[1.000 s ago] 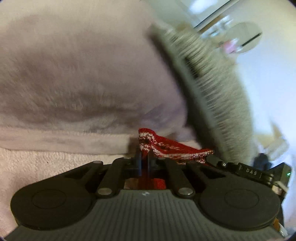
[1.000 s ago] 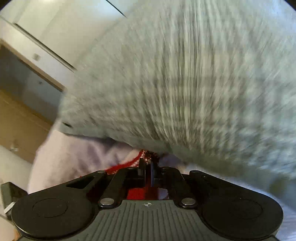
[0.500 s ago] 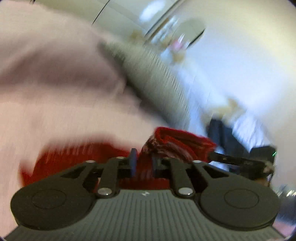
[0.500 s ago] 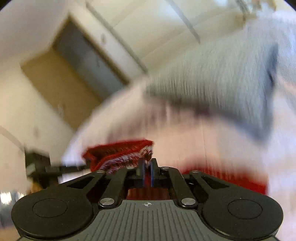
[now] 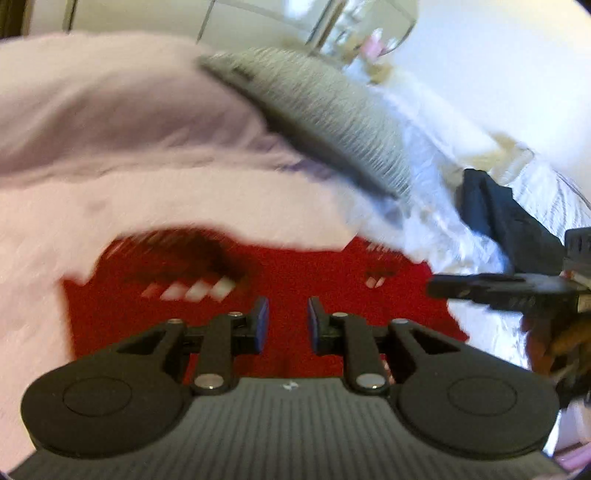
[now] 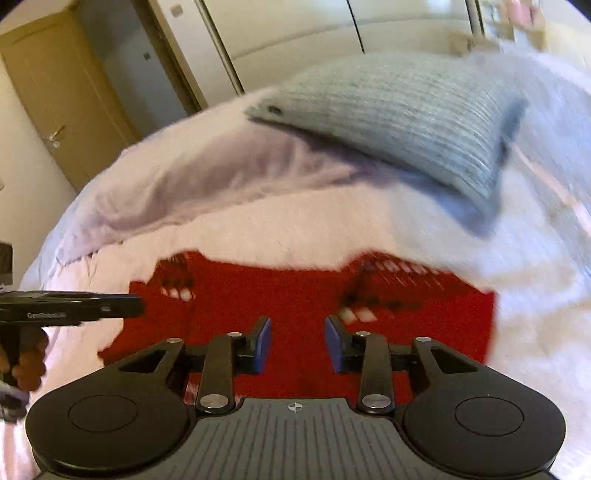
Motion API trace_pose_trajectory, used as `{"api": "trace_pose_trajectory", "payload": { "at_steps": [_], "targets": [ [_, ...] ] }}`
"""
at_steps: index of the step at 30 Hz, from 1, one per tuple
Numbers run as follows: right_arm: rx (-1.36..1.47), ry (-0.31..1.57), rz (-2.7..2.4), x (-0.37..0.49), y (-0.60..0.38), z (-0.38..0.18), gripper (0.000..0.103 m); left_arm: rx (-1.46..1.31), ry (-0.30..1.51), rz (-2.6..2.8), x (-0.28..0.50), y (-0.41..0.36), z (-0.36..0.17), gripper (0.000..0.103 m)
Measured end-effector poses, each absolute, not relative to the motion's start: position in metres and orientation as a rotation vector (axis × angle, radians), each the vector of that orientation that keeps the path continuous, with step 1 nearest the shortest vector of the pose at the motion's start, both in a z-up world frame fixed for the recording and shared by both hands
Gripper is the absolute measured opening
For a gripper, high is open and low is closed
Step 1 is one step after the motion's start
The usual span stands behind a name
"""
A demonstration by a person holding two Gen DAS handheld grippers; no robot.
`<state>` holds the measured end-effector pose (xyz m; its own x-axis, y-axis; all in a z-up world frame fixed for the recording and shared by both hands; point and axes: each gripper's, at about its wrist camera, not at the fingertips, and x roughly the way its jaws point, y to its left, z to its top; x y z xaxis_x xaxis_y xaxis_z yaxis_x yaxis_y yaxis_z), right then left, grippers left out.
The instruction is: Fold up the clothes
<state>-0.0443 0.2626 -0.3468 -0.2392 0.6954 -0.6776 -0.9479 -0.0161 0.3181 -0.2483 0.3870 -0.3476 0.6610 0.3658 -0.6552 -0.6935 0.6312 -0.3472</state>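
Red sweater (image 5: 295,273) released, now flat on bed (image 5: 221,206)

Pale pink bedspread (image 6: 295,229), grey knit cushion (image 6: 399,122), wooden door (image 6: 62,92), white wardrobe (image 6: 295,26)

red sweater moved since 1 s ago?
Yes. The red sweater left both grippers and now lies flat on the bed, nearer the camera than the grey pillow; before, it was pinched up close under that pillow.

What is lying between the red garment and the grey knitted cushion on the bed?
Only bare pale pink blanket separates the red garment from the grey knitted cushion; nothing else lies there. The right wrist view shows it best, and the left wrist view agrees.
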Motion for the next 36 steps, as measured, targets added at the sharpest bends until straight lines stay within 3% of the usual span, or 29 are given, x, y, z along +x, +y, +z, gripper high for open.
{"api": "trace_pose_trajectory", "payload": {
  "at_steps": [7, 10, 13, 19, 23, 25, 28, 36],
  "targets": [
    [-0.588, 0.831, 1.567, -0.079, 0.236, -0.414, 0.036, -0.500, 0.751, 0.671, -0.249, 0.341, -0.399, 0.019],
    [-0.622, 0.847, 1.591, -0.073, 0.223, -0.407, 0.036, -0.558, 0.748, 0.712, -0.274, 0.339, -0.392, 0.023],
    [-0.611, 0.873, 1.595, -0.060, 0.232, -0.384, 0.036, -0.549, 0.714, 0.766, -0.280, 0.355, -0.374, 0.019],
    [-0.542, 0.694, 1.623, -0.049, 0.300, -0.368, 0.036, -0.455, 0.576, 0.766, -0.238, 0.407, -0.348, 0.019],
    [-0.575, 0.602, 1.632, -0.056, 0.345, -0.384, 0.036, -0.336, 0.648, 0.767, -0.210, 0.423, -0.372, 0.020],
    [-0.670, 0.645, 1.601, -0.055, 0.362, -0.412, 0.036, -0.313, 0.742, 0.786, -0.212, 0.428, -0.403, 0.020],
    [-0.709, 0.702, 1.606, -0.043, 0.365, -0.446, 0.036, -0.320, 0.723, 0.778, -0.226, 0.431, -0.418, 0.020],
    [-0.501, 0.744, 1.545, -0.033, 0.321, -0.389, 0.036, -0.304, 0.636, 0.854, -0.243, 0.404, -0.372, 0.016]
  ]
}}
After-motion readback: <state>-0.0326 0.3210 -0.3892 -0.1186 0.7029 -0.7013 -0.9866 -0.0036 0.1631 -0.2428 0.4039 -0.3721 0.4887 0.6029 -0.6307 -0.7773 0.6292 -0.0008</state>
